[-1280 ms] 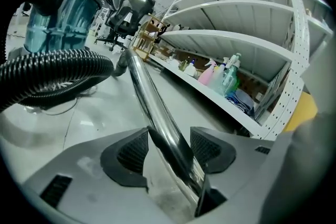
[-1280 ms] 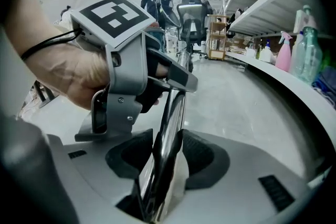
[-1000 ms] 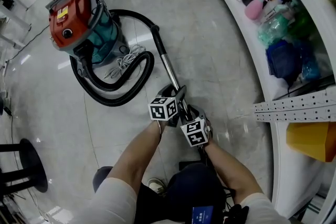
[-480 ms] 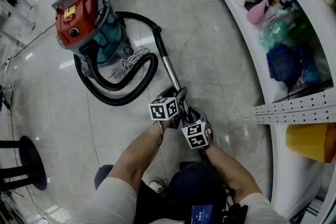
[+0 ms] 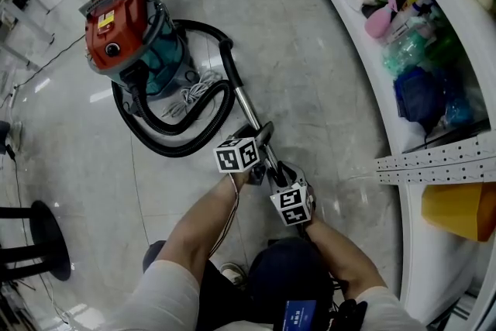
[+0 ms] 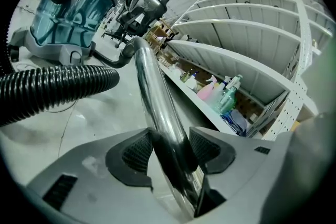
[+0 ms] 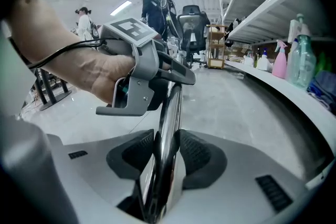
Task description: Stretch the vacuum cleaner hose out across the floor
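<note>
A red and teal vacuum cleaner [image 5: 124,31] stands on the floor at the upper left. Its black ribbed hose [image 5: 178,147] curls in a loop beside it and joins a chrome tube [image 5: 246,108] that runs toward me. My left gripper [image 5: 260,137] is shut on the tube, whose far end bends into the hose [image 6: 52,89] in the left gripper view; the pads press both sides of the tube [image 6: 157,97]. My right gripper [image 5: 273,170] grips the same tube [image 7: 169,128] just behind the left gripper [image 7: 139,68], its jaws closing with the pads against the metal.
A curved white shelf unit [image 5: 364,74] with bottles and cloths runs along the right, with a yellow bin [image 5: 461,205] low down. The cleaner's white power cord [image 5: 190,89] lies inside the hose loop. A black stool base [image 5: 35,244] is at the left. People and an office chair [image 7: 191,26] are far off.
The vacuum cleaner and hose loop sit a little further right in the head view. Both grippers keep hold of the tube, slightly further apart along it.
</note>
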